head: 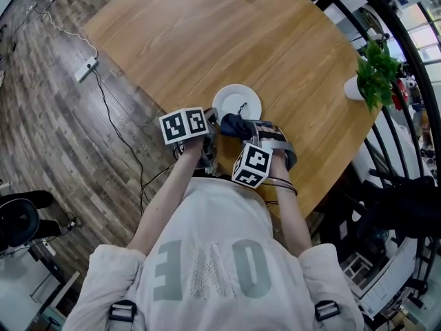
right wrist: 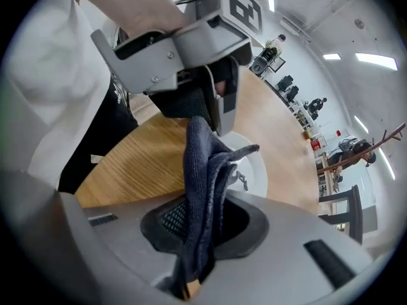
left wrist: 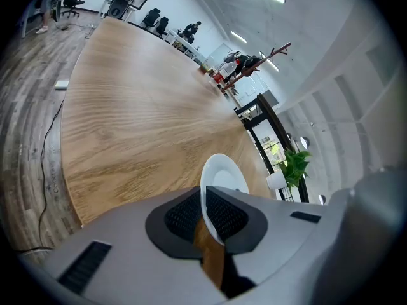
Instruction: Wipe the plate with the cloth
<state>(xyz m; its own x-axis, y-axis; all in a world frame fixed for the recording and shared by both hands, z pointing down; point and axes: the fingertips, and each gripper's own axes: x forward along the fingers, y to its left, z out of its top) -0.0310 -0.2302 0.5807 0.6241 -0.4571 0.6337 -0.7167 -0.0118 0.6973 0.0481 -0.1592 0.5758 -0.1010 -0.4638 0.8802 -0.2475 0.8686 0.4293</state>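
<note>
Left gripper (left wrist: 204,213) was clamped on the near rim of the white plate (left wrist: 224,174), with the thin edge squeezed between its 2 dark pads. That was the anchor.

Right gripper (right wrist: 201,226) was clenched on the dark blue cloth (right wrist: 205,165). A thick fold was pinched between the jaws, and the free end stood up toward the top of the frame.

Here's the relation that mattered. In the right gripper view the plate lay just beyond the cloth, toward the centre-right, and the cloth's long axis ran straight up the frame toward the other gripper at the rim. In the head view the plate sat at the centre of the wooden table (head: 207,33), near the lower table edge, and the cloth overlapped its lower rim. Whether it touched the china there, I couldn't tell.

By my read, the cloth hand was the nearer one and needed only a short push up-frame onto the plate's face.

As for writing, the shirt carried big pale letters, but no word could be read. Each gripper's cube showed only black-and-white squares. I saw no brand on the plate or the cloth.
</note>
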